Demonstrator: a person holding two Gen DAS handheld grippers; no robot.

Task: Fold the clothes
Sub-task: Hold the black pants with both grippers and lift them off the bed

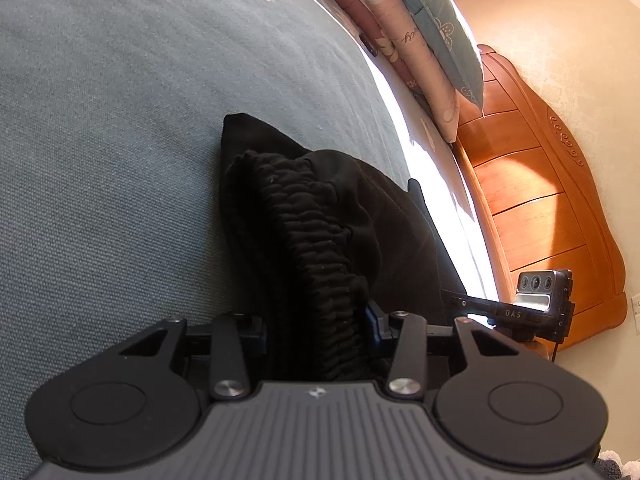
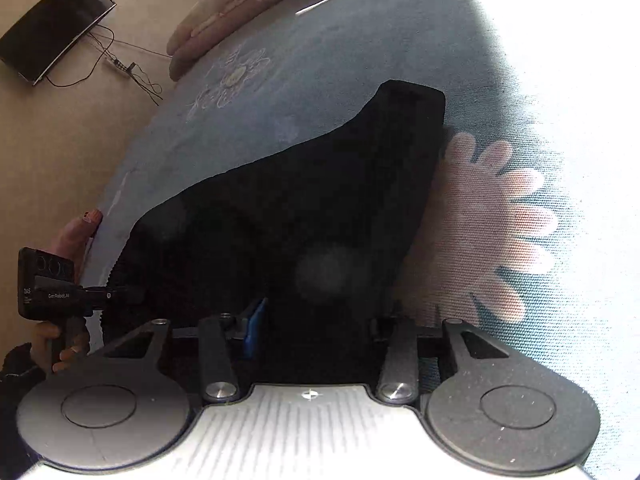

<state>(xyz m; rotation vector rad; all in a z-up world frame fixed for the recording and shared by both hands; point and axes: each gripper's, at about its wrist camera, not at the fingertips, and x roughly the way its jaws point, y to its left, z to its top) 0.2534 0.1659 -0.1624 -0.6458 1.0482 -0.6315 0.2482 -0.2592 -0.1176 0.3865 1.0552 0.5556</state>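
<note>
a black garment [image 1: 320, 216] is lying on a bed covered with a blue-grey bedspread [image 1: 120, 140] printed with flowers. the left gripper [image 1: 316, 332] is clamping down on the garment's gathered elastic waistband [image 1: 316, 248], which is bunching up between its jaws and rising toward the camera. the right gripper [image 2: 312, 332] is sitting with dark cloth filling the gap between its jaws, with a blue pad [image 2: 254, 332] showing at one side; it is gripping the same garment [image 2: 304, 200], which is spreading out ahead of it across the bedspread [image 2: 320, 60]. in the right wrist view, a hand [image 2: 60, 344] is holding the other gripper's handle at the bed's edge. pillows [image 1: 420, 40] are leaning against a wooden headboard [image 1: 540, 208], and strong sunlight is falling across the far side of the bed.
</note>
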